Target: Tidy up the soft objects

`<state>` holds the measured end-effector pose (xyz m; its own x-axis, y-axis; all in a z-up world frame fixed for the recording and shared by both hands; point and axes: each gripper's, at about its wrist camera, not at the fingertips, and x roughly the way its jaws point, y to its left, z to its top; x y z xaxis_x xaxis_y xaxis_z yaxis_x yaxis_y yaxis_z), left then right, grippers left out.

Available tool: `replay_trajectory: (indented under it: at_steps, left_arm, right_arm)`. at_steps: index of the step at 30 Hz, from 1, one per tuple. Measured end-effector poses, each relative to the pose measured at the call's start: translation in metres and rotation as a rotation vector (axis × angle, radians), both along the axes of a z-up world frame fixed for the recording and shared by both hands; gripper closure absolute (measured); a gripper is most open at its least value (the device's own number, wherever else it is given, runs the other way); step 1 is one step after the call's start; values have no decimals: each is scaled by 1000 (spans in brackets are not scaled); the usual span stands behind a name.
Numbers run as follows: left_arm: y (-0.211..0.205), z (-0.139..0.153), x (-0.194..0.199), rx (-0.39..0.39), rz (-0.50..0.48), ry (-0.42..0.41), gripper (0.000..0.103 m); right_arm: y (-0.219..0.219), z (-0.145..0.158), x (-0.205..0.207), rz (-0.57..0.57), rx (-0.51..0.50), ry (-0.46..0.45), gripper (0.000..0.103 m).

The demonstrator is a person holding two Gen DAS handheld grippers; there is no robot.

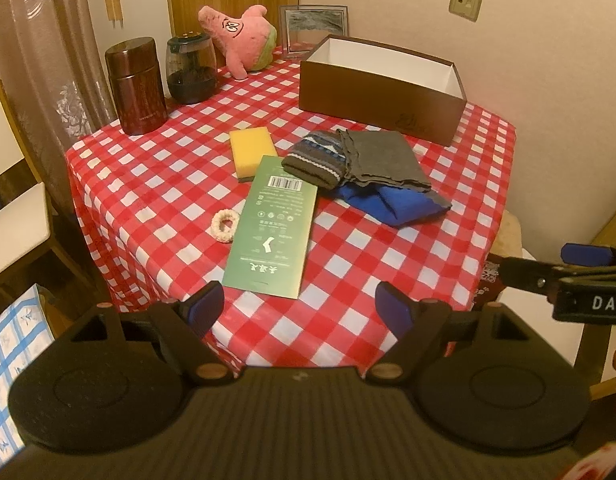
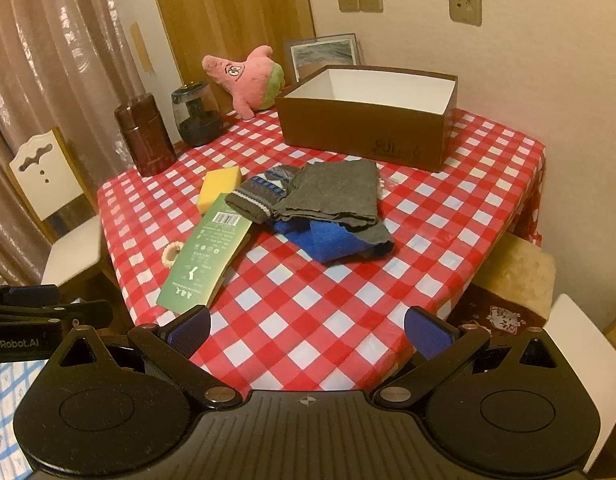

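Blue folded cloth (image 1: 392,204): largely covered by the grey felt-like cloth (image 1: 382,158) lying over it; full outline not visible.
Fluffy cream hair ring (image 2: 171,255): partly hidden behind the green flat printed packet (image 2: 206,254) in the right wrist view.
Packet print: too small to read.
Brown open cardboard box (image 1: 382,94): floor concealed by its near wall.
Framed grey picture (image 2: 324,54): lower part blocked by the box.
Right gripper (image 1: 588,276): cut off at the left wrist view's edge.

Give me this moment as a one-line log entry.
left tongs: open, empty | right tongs: open, empty | brown box: empty | cloth pile: on table, untouched
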<state>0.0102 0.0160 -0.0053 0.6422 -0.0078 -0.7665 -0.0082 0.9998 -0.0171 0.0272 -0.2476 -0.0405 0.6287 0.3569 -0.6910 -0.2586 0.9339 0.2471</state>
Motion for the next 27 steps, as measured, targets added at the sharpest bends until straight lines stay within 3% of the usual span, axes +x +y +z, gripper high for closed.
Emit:
replay_trajectory:
  at_steps: [14,27]
  left_arm:
    - [32,-26,28,-11,-118,-10,21]
    - [42,-54,61,-17,-141,4,21]
  right_arm:
    - [18,-14,2,-66,40,-6,0]
    - [24,-25,22,-87,39,11,0]
